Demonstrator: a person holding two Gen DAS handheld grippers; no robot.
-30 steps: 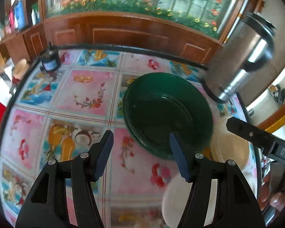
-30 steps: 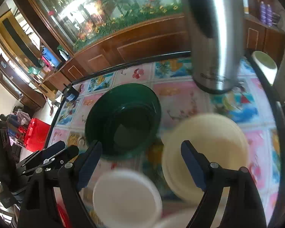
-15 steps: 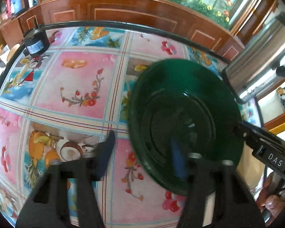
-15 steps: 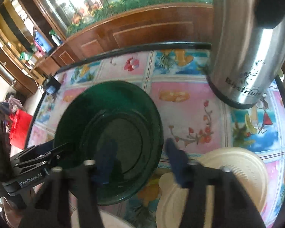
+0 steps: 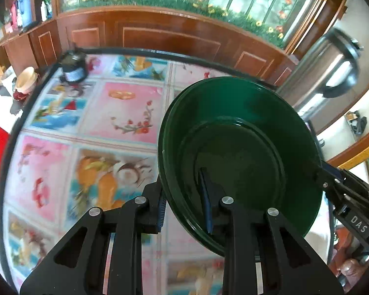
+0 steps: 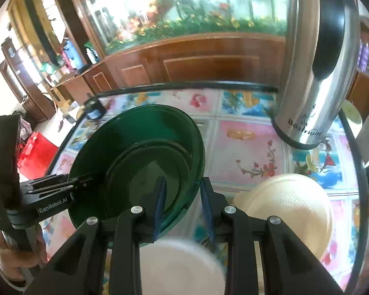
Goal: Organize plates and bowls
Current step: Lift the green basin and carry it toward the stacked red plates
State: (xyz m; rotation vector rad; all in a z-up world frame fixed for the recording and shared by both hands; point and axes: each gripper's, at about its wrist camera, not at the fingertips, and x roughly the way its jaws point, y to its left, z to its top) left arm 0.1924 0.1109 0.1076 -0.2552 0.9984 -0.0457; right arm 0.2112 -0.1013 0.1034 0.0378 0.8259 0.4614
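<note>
A dark green bowl (image 5: 241, 147) with a second green dish nested in it is held tilted above the flowered tablecloth. My left gripper (image 5: 184, 204) is shut on its near-left rim, one finger inside, one outside. My right gripper (image 6: 182, 206) is shut on the opposite rim of the same green bowl (image 6: 140, 157). The right gripper also shows in the left wrist view (image 5: 332, 182), and the left gripper shows in the right wrist view (image 6: 86, 179). A cream ribbed plate (image 6: 290, 204) lies right of the bowl. A white round dish (image 6: 179, 268) lies below my right gripper.
A tall steel thermos (image 6: 315, 73) stands at the table's back right, also visible in the left wrist view (image 5: 324, 73). A small black jar (image 5: 72, 67) stands at the back left corner. A wooden cabinet (image 5: 160, 36) runs behind the black-edged table.
Both grippers moved in from either side and shut on opposite rims of the green bowl. The bowl has come up off the cloth and tilts.
</note>
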